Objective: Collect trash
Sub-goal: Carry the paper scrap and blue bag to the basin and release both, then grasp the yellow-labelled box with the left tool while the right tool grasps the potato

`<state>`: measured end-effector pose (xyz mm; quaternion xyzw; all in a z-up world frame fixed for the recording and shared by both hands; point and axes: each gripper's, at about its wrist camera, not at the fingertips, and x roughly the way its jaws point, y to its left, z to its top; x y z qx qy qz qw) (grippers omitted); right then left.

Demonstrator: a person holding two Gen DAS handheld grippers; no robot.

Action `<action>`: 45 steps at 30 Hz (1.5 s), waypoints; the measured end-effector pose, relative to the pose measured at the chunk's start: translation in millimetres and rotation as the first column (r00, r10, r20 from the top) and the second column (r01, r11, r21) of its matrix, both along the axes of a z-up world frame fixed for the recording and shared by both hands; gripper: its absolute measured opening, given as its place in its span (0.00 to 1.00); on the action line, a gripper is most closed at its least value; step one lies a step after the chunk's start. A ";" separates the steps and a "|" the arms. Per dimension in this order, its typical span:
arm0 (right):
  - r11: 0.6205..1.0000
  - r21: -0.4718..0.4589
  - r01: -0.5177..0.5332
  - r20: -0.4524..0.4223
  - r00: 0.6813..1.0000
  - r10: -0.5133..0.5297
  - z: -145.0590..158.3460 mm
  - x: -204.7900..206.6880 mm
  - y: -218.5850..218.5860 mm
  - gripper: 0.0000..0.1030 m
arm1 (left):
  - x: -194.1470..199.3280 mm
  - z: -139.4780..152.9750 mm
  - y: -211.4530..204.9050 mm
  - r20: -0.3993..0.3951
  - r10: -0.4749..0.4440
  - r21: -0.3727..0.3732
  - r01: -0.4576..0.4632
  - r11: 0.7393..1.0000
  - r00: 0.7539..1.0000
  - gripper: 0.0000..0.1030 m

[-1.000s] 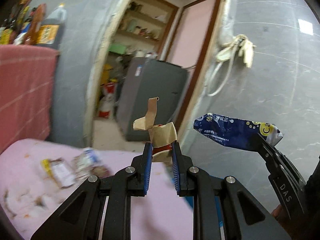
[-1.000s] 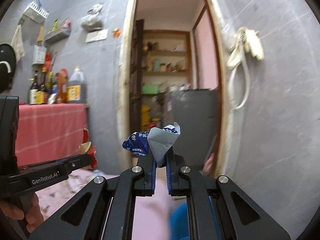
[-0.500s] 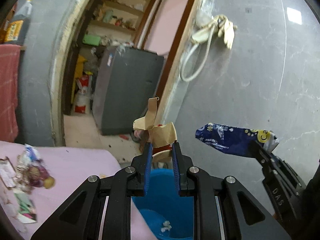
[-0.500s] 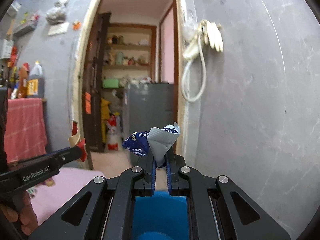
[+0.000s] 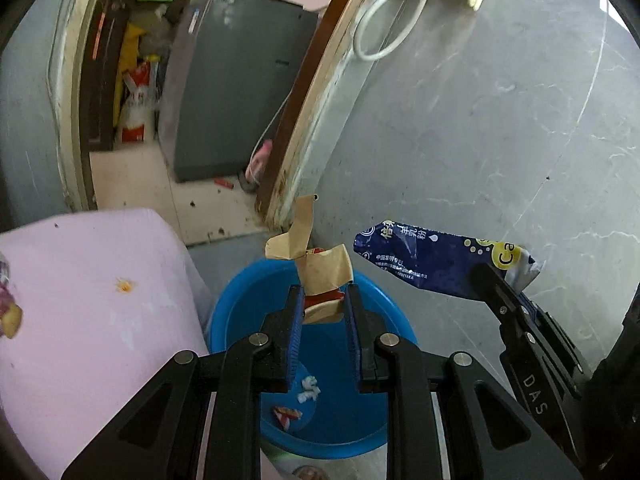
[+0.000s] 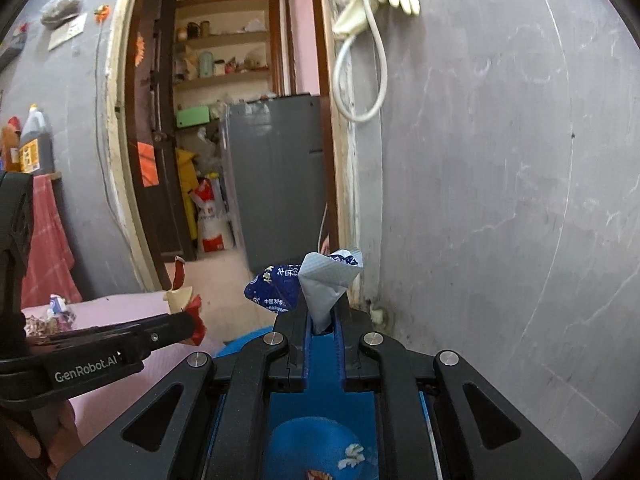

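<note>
Pink-covered table (image 5: 92, 300): orange crumb (image 5: 125, 287) on top, possibly food scraps at its left edge; blue bin (image 5: 240, 312) adjoining.

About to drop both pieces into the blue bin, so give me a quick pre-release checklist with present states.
1. Left gripper shut on the tan paper wrapper: ok.
2. Right gripper shut on the blue foil packet: ok.
3. Blue bin open, holding only a few scraps: ok.
4. Tan paper wrapper lined up over the bin opening: ok.
5. Blue foil packet over the bin: cannot tell; in the left view it sits off to the right of the rim.
6. Pink table edge clear of the drop path: ok.
</note>
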<state>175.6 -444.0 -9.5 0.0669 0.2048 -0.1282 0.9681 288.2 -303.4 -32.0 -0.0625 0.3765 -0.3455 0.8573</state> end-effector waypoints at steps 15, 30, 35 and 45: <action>0.999 0.034 -0.027 -0.038 0.999 0.028 -7.9 10.1 -6.6 0.23 | 8.0 -1.2 26.4 -0.073 0.028 -0.040 -0.031 0.999 0.997 0.42; 0.995 0.064 -0.076 0.012 0.997 0.075 10.9 11.2 9.8 0.60 | -0.8 38.4 92.6 0.038 0.196 -0.069 -0.193 0.979 0.980 0.75; 0.989 0.068 -0.130 0.117 0.986 0.122 31.1 1.3 31.8 0.77 | -13.3 60.5 127.4 0.137 0.287 -0.088 -0.277 0.957 0.948 0.93; 0.957 0.048 -0.286 0.280 0.924 0.262 67.2 -8.3 93.1 1.00 | -47.1 96.3 225.3 0.327 0.467 -0.104 -0.459 0.882 0.822 0.99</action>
